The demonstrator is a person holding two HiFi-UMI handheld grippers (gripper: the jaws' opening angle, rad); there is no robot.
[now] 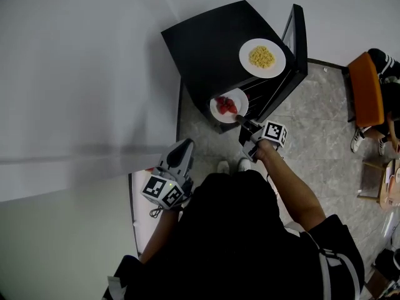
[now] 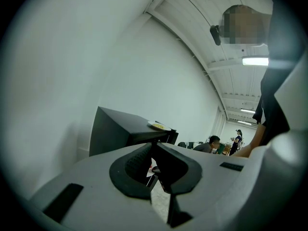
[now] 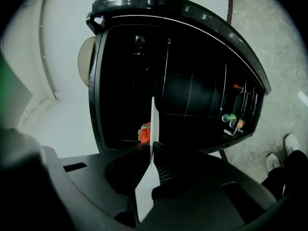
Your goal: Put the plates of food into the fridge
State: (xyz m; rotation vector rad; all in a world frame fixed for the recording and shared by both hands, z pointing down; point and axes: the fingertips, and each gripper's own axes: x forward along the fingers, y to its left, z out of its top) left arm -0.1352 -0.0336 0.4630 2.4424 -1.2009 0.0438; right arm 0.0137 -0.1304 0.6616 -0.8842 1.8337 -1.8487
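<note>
A black mini fridge (image 1: 206, 49) stands against the wall with its door (image 1: 299, 49) swung open. On its top sits a white plate of yellow food (image 1: 262, 57). My right gripper (image 1: 242, 124) is shut on the rim of a white plate of red strawberries (image 1: 229, 105), held at the fridge opening. In the right gripper view that plate (image 3: 152, 129) is seen edge-on between the jaws, the strawberries (image 3: 145, 133) on its left side, the dark fridge interior (image 3: 192, 95) behind. My left gripper (image 1: 181, 152) hangs low at my left, shut and empty, pointing toward the fridge (image 2: 120, 131).
Drink cans (image 3: 231, 120) sit in the fridge door shelf. An orange chair (image 1: 365, 87) and a seated person's legs are at the right. A white wall runs along the left. My shoes (image 1: 232, 165) stand just before the fridge. People (image 2: 211, 143) sit in the far background.
</note>
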